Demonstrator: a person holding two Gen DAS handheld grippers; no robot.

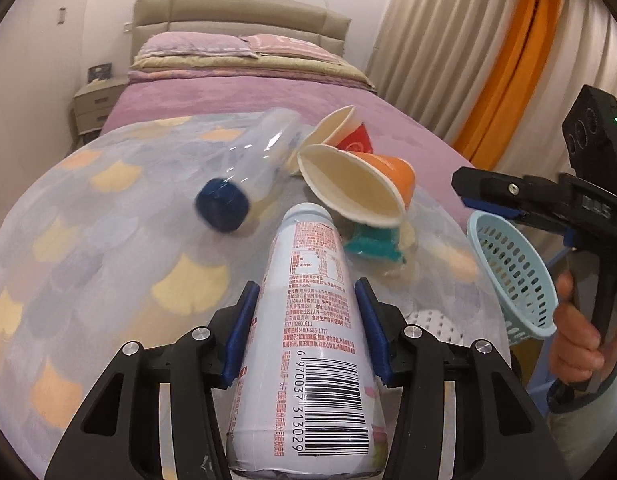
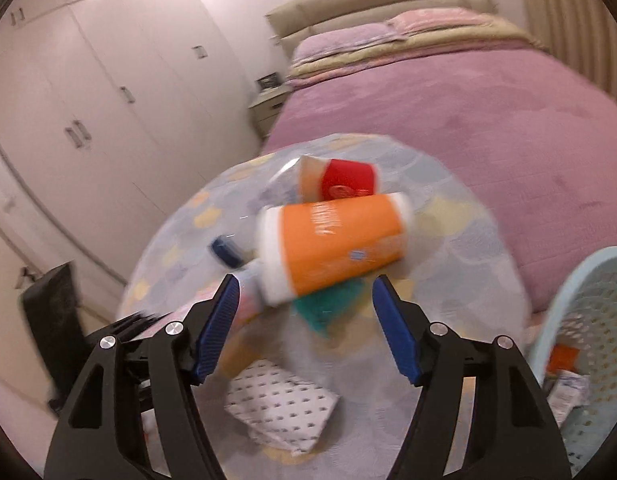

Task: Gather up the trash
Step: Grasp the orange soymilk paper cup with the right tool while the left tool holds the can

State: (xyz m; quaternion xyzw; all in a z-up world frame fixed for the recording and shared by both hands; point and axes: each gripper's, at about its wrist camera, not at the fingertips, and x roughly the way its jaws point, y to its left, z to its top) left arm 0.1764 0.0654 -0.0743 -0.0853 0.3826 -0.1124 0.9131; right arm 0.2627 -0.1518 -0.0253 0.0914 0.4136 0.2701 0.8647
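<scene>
My left gripper is shut on a white printed drink bottle, held above the round table. On the table lie a clear bottle with a blue cap, an orange paper cup, a red paper cup and a teal wrapper. My right gripper is open above the table, with the orange cup, red cup and teal wrapper ahead of it. In the left wrist view the right gripper hangs at the right.
A light blue perforated basket stands at the table's right edge, with some trash inside. A dotted white packet lies at the table's near edge. A bed with a purple cover is behind; white wardrobes stand at left.
</scene>
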